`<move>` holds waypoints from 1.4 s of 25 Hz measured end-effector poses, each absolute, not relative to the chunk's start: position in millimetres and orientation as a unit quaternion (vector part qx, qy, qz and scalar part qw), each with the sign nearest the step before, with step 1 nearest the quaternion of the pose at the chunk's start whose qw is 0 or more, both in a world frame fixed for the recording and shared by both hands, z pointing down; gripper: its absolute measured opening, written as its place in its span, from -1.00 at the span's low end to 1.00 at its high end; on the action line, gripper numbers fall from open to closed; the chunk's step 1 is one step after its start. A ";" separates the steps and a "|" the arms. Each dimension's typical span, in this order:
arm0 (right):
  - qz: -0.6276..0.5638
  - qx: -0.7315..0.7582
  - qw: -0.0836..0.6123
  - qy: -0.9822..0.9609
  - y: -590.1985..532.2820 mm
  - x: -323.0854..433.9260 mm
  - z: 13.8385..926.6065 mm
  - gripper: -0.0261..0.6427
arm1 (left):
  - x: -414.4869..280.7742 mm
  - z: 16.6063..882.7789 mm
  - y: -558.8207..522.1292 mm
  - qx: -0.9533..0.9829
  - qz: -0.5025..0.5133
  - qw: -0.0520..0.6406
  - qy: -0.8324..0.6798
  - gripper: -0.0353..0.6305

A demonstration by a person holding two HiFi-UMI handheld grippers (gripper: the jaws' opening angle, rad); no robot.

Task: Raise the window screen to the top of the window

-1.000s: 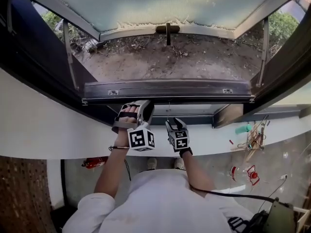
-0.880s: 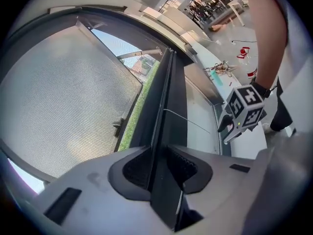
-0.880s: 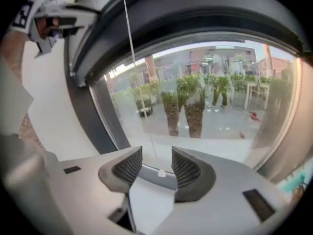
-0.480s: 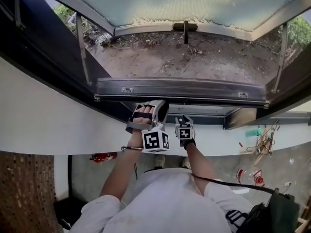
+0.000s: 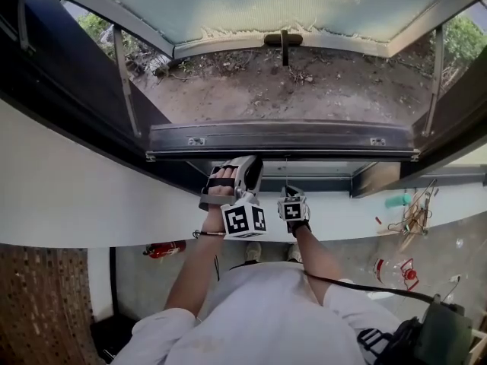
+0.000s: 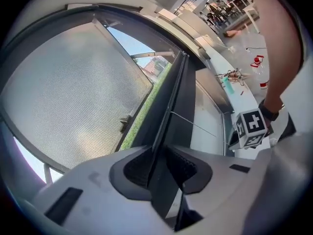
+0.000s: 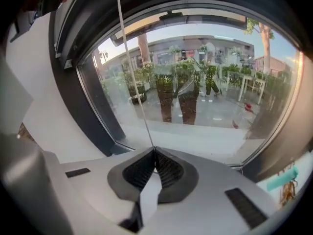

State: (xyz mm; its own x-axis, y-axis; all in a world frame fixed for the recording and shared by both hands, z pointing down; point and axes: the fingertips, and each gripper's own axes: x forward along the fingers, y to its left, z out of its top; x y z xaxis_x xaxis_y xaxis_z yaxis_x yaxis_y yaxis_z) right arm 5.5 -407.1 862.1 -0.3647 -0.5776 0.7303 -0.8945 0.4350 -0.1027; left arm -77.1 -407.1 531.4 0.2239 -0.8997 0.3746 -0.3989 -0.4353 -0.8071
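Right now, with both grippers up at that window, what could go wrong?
The right gripper has just closed on a thin cord; so fine a line could slip free or snap under a sharp pull. The left gripper pinches only the edge of the dark bar, so it may slide off, or the bar may tilt if the two pull unevenly.

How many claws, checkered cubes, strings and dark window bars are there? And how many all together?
Claws: 2, left claw, right claw
Cubes: 2
String: 1
Bar: 1
Total: 6
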 end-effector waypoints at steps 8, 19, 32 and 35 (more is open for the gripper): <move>0.256 0.490 0.320 -0.769 -378.1 30.0 862.6 -0.91 | -79.6 531.2 -405.9 -0.726 -0.431 0.286 0.454 -0.69; 0.244 0.493 0.336 -0.764 -346.2 52.4 868.3 -0.91 | -78.9 532.1 -405.9 -0.718 -0.431 0.291 0.462 -0.76; 0.234 0.490 0.327 -0.773 -315.6 61.5 856.9 -0.91 | -78.0 532.9 -405.9 -0.727 -0.425 0.298 0.449 -0.76; 0.224 0.485 0.335 -0.776 -310.3 67.0 859.9 -0.91 | -77.7 532.5 -404.7 -0.741 -0.412 0.290 0.443 -0.76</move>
